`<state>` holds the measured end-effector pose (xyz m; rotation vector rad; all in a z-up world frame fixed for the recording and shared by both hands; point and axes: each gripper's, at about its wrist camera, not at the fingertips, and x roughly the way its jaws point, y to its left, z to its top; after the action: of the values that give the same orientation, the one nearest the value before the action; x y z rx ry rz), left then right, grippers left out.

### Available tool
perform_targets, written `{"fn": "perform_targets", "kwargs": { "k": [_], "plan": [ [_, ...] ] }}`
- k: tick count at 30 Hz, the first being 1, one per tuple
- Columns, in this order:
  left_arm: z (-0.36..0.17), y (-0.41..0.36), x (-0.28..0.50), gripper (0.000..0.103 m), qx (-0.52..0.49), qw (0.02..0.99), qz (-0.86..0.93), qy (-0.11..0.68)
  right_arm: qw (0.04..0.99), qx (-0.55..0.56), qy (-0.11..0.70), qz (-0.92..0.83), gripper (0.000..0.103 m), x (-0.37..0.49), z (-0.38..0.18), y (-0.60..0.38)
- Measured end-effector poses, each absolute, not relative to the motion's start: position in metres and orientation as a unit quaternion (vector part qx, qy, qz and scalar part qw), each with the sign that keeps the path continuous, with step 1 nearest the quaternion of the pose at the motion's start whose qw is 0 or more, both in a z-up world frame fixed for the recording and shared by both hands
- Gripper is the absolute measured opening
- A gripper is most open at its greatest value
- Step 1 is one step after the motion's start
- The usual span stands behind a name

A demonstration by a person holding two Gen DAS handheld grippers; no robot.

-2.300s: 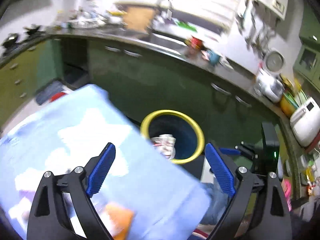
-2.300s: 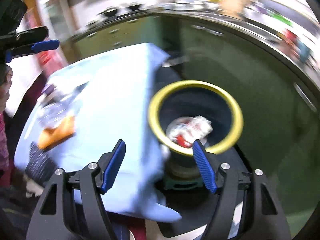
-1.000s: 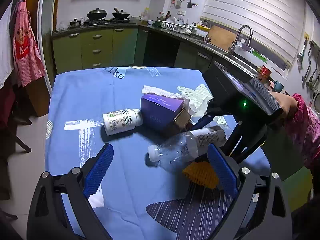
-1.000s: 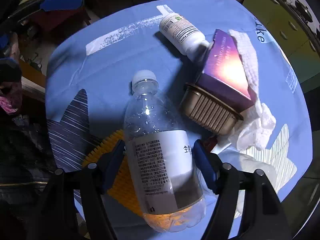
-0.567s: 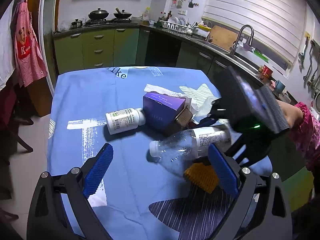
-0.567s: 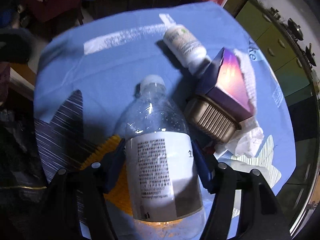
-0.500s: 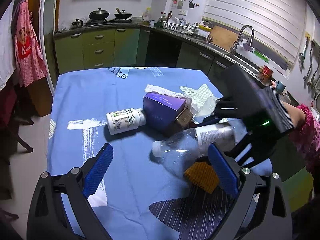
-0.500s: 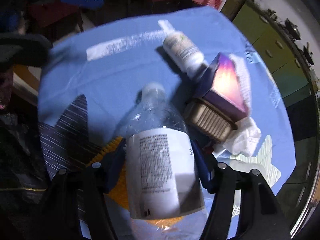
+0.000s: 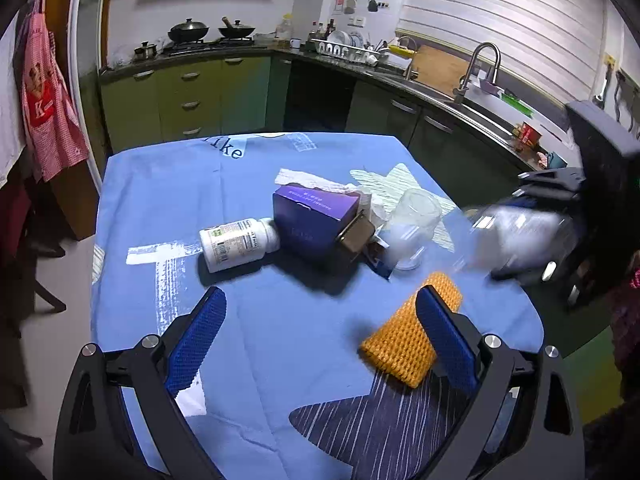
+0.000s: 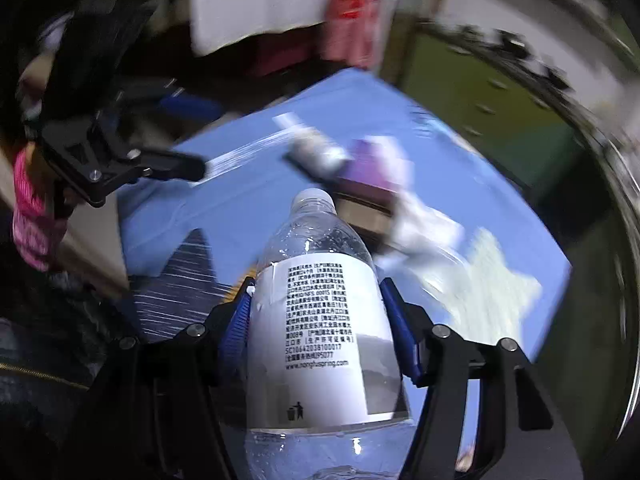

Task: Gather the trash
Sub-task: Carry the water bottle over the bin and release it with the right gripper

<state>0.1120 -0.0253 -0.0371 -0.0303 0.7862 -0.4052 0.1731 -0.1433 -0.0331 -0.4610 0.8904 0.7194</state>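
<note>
My right gripper (image 10: 320, 320) is shut on a clear plastic water bottle (image 10: 320, 320) with a white label, held above the table's right edge; it shows blurred in the left wrist view (image 9: 516, 240). My left gripper (image 9: 320, 328) is open and empty over the near side of the blue tablecloth (image 9: 248, 320). On the cloth lie a white pill bottle (image 9: 236, 242), a purple box (image 9: 316, 216), a clear plastic cup (image 9: 412, 228), crumpled white paper (image 9: 320, 182) and an orange foam net (image 9: 412, 332) beside my left gripper's right finger.
Green kitchen cabinets (image 9: 192, 96) and a counter with a sink tap (image 9: 484, 60) run behind and to the right of the table. A red checked apron (image 9: 44, 112) hangs at the left. The floor lies beyond the table's left edge.
My right gripper has closed on the water bottle, lifted it off the cloth and swung it away to the right. The orange net it lay on is now uncovered. My left gripper hardly moved.
</note>
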Motion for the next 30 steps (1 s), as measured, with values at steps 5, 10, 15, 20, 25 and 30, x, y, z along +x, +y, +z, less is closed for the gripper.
{"fn": "perform_targets", "kwargs": {
  "k": [5, 10, 15, 20, 25, 30],
  "plan": [
    [-0.038, -0.033, 0.116, 0.094, -0.011, 0.901, -0.205, 0.382, 0.87, -0.127, 0.447, 0.165, 0.059, 0.183, -0.031, -0.266],
    [-0.039, -0.047, 0.117, 0.094, -0.005, 0.898, -0.215, 0.385, 0.859, -0.042, 0.511, 0.01, 0.059, 0.2, -0.08, -0.373],
    [-0.036, -0.058, 0.114, 0.095, 0.014, 0.896, -0.221, 0.386, 0.827, 0.022, 0.558, -0.058, 0.059, 0.221, -0.143, -0.426],
    [-0.034, -0.061, 0.116, 0.095, 0.019, 0.895, -0.223, 0.385, 0.834, 0.062, 0.542, -0.081, 0.072, 0.236, -0.17, -0.451],
    [-0.039, -0.062, 0.122, 0.096, 0.021, 0.891, -0.225, 0.393, 0.844, 0.081, 0.523, -0.09, 0.073, 0.223, -0.158, -0.453],
    [-0.047, -0.06, 0.13, 0.096, 0.025, 0.887, -0.229, 0.4, 0.86, 0.082, 0.497, -0.078, 0.073, 0.195, -0.137, -0.434]
  ]
}}
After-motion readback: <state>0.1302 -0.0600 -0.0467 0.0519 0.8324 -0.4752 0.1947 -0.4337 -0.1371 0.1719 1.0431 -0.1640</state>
